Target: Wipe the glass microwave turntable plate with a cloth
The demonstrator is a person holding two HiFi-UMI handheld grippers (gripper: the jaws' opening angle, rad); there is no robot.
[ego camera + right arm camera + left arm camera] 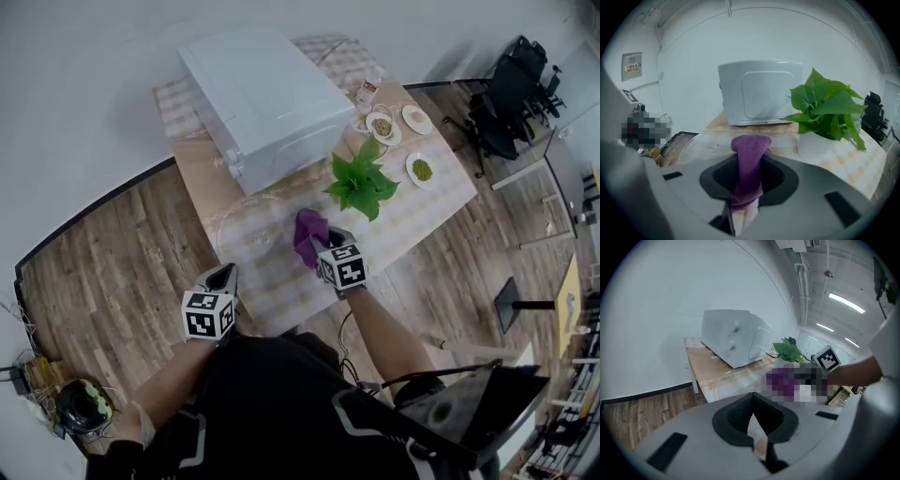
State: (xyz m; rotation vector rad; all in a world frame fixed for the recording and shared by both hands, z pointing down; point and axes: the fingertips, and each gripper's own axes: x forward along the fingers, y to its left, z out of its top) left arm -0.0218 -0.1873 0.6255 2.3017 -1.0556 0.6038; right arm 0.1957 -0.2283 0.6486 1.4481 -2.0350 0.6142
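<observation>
**Q:** What is the state of the right gripper [749, 161]?
**A:** Its jaws are clamped on a soft purple terry cloth [750, 143]. A fold of the cloth stands proud of the jaw tips. The gripper hangs over the middle of the table [427, 202].

**Q:** And the left gripper [752, 395]?
**A:** Its jaws are together with nothing between them. It sits at the near edge of the table, to the left of the right gripper.

**Q:** Where is the workpiece?
**A:** The clear round glass turntable plate [246, 225] lies flat on the table, just left of the cloth. It is between the left gripper and the white box-shaped microwave oven [262, 94] at the far side. A green leafy potted plant [361, 183] stands just to the far right of the cloth. Whether the cloth touches the glass cannot be told.

**Q:** How will the plate and cloth handle?
**A:** The plate is probably rigid, smooth, brittle and slippery. Being transparent, its rim is hard to locate. The likely hold is at the near-left rim, with light jaw pressure. The cloth is limp and compliant, so its free fold should serve as the wiping face. Keep the jaw tips off the glass.
</observation>
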